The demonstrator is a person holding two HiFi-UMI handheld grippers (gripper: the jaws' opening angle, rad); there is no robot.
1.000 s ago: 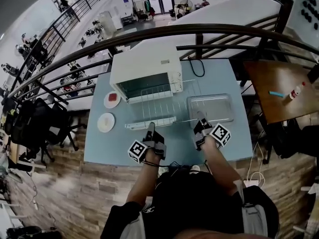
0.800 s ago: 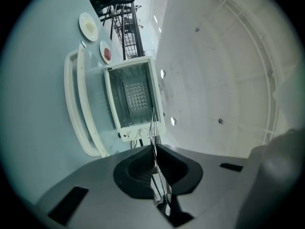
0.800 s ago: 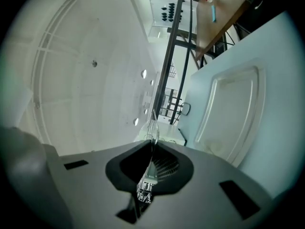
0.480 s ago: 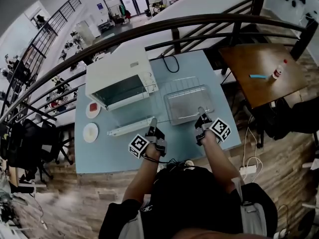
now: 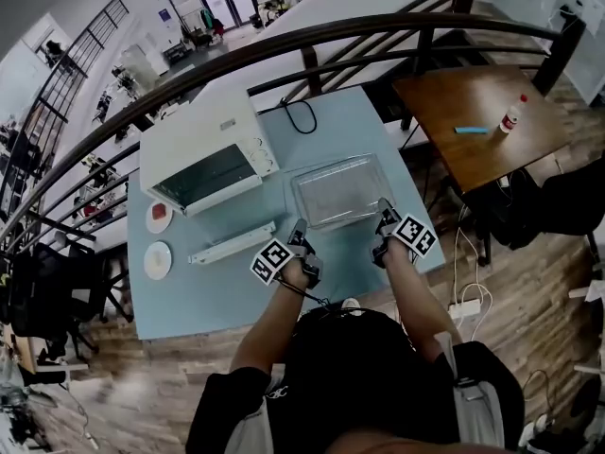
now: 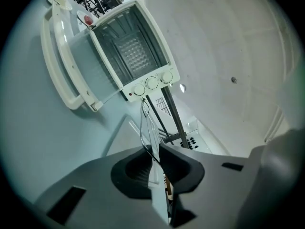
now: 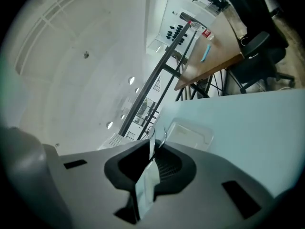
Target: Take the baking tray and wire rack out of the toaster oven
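The white toaster oven (image 5: 203, 149) stands at the back left of the pale blue table (image 5: 236, 291), its glass door (image 5: 232, 244) folded down; its cavity (image 6: 131, 51) shows no tray or rack. The baking tray (image 5: 340, 189) lies to the oven's right, and the wire rack (image 5: 333, 171) rests over it. My left gripper (image 5: 299, 227) is at the rack's near left corner, my right gripper (image 5: 383, 206) at its near right corner. Each pair of jaws is opening, with the rack's edge wire (image 6: 145, 123) (image 7: 164, 136) still between the pads.
A small plate with something red (image 5: 159, 217) and a white plate (image 5: 157, 258) sit left of the oven door. A black cable (image 5: 302, 116) lies behind the oven. A wooden table (image 5: 473, 149) with a bottle (image 5: 510, 116) stands to the right, behind a dark railing (image 5: 312, 41).
The wire rack has gone from in front of the oven door rightwards and down onto the baking tray, carried by both grippers. The grippers now sit lower, by the tray's near edge.
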